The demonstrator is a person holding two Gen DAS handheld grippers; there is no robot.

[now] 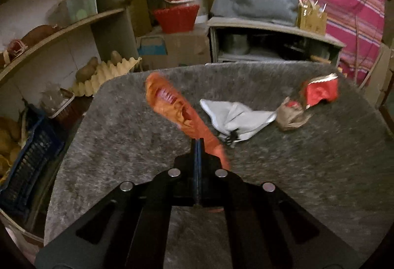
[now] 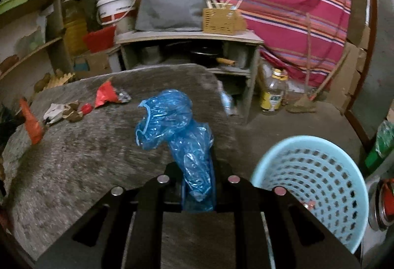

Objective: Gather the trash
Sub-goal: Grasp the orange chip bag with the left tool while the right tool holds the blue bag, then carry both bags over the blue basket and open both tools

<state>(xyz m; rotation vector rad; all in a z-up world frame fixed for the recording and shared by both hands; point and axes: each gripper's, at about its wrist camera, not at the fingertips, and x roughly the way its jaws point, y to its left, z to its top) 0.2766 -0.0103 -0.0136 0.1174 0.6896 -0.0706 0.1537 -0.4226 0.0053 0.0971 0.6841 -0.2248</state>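
Right wrist view: crumpled blue plastic bag (image 2: 172,131) clamped between the jaws of the right gripper (image 2: 198,185), held up clear of the grey mottled tabletop (image 2: 81,160). The pale blue perforated plastic basket (image 2: 317,185) stands on the floor just beside the table's right edge, below and to the right of the bag.

Left wrist view: left gripper (image 1: 197,146) clenched on the tail of an orange crinkled wrapper (image 1: 172,104), which sticks up and away from the fingers.

Still on the table: white crumpled paper (image 1: 236,118), brown paper scrap (image 1: 291,116), red torn wrapper (image 1: 320,91) (all near one another at the far side).

Judgement: step in hand is dropping the bag. Carry it fully over the basket's mouth before letting go; light film drifts, so release low, inside the rim. Keep the orange wrapper gripped meanwhile.
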